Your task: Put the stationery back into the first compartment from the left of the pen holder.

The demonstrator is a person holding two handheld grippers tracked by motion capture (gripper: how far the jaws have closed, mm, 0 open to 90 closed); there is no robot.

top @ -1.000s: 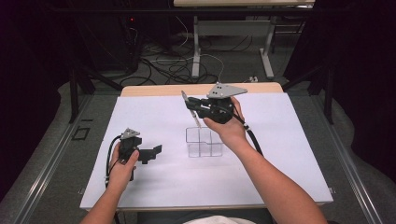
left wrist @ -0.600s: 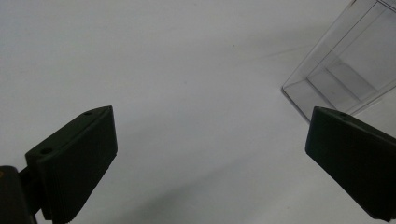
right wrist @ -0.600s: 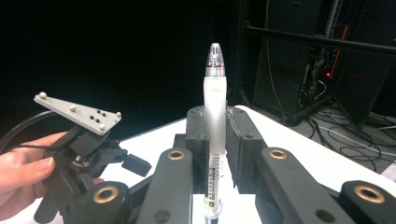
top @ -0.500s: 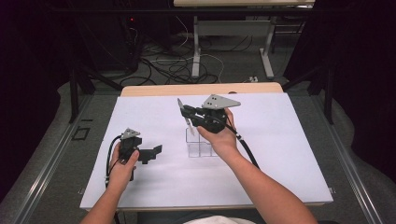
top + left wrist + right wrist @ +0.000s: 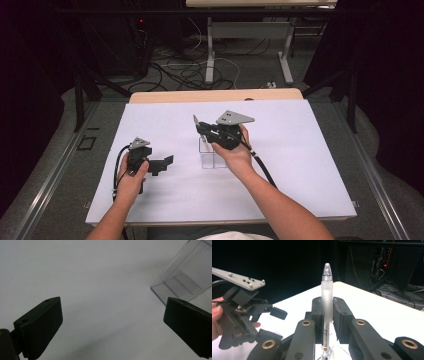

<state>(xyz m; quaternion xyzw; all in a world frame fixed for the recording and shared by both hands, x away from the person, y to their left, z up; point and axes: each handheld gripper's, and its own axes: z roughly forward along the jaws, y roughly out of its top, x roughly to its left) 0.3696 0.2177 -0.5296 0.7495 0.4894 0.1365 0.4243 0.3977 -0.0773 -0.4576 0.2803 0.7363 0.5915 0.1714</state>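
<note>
Right gripper view: pen [image 5: 327,307] clamped upright.

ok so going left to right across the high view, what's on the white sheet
left gripper, open, held low over the sheet → clear plastic compartment box → right gripper, shut on a frosted pen, held above the box

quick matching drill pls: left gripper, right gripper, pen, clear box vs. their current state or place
Things:
1. left gripper
2. right gripper
3. pen
4. clear box

States or places:
A. clamped upright between two jaws
B. jaws wide apart, holding nothing
C. on the white sheet between the two hands
D. shut on a thin frosted barrel

Pairs: 1-B, 2-D, 3-A, 4-C
</note>
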